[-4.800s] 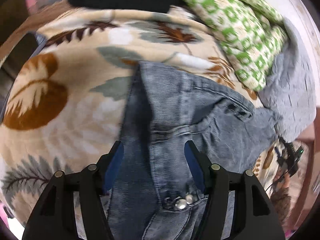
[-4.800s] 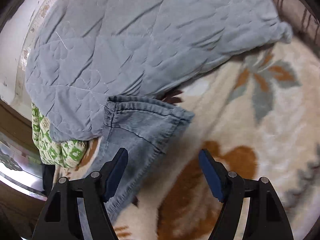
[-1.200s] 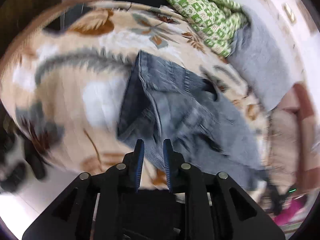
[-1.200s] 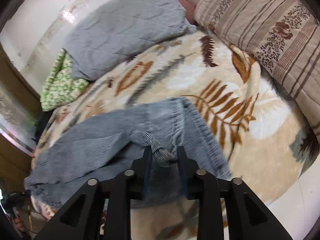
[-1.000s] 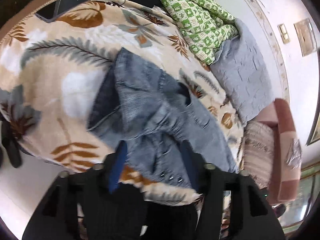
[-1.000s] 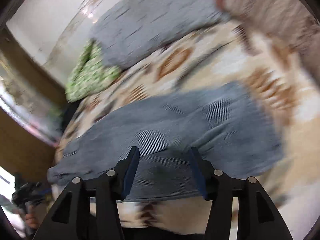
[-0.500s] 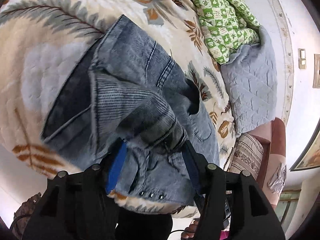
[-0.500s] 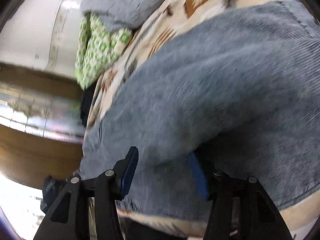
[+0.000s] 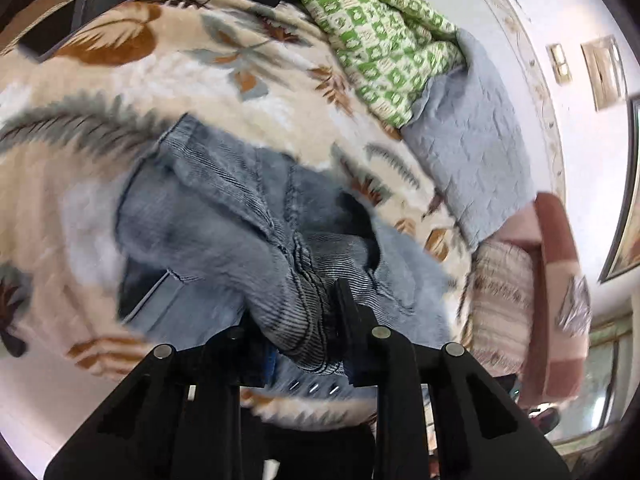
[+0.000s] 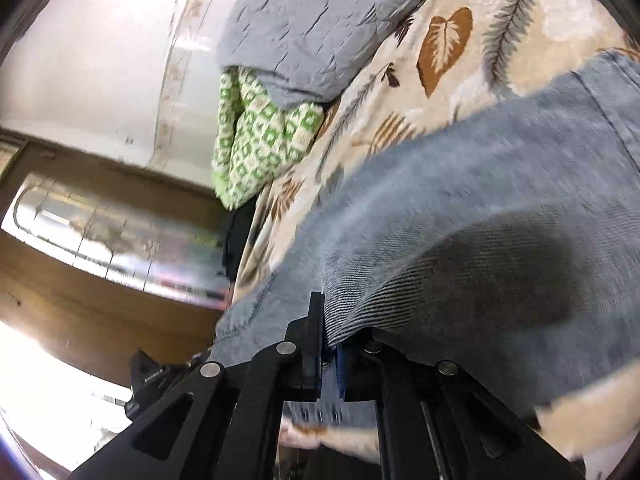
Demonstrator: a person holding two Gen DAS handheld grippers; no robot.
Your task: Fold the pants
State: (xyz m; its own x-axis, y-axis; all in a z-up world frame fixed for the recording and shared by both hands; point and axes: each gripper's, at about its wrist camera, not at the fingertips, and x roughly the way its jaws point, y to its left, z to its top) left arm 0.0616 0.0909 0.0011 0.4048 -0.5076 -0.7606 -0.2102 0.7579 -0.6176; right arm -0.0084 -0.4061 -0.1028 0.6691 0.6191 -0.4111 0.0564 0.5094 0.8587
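Light blue denim pants [image 9: 224, 216] lie bunched on a cream bed blanket with a leaf print [image 9: 132, 80]. My left gripper [image 9: 306, 340] is shut on a thick bunch of the waistband, lifted above the bed edge. In the right wrist view the pants [image 10: 480, 208] spread across the blanket [image 10: 444, 40]. My right gripper [image 10: 329, 344] is shut on a fold of the denim, which drapes over its right finger. Snap buttons show below both grippers.
A green patterned quilt [image 9: 376, 28] and a grey quilted blanket [image 9: 476, 152] lie at the far side of the bed. A striped pillow [image 9: 504, 292] is at the right, a dark phone [image 9: 72, 20] at the far left. A wooden headboard with a mirror strip [image 10: 120, 240] stands left.
Both grippers were open half a second ago and have closed on the denim. The pants have bunched up and lifted between them.
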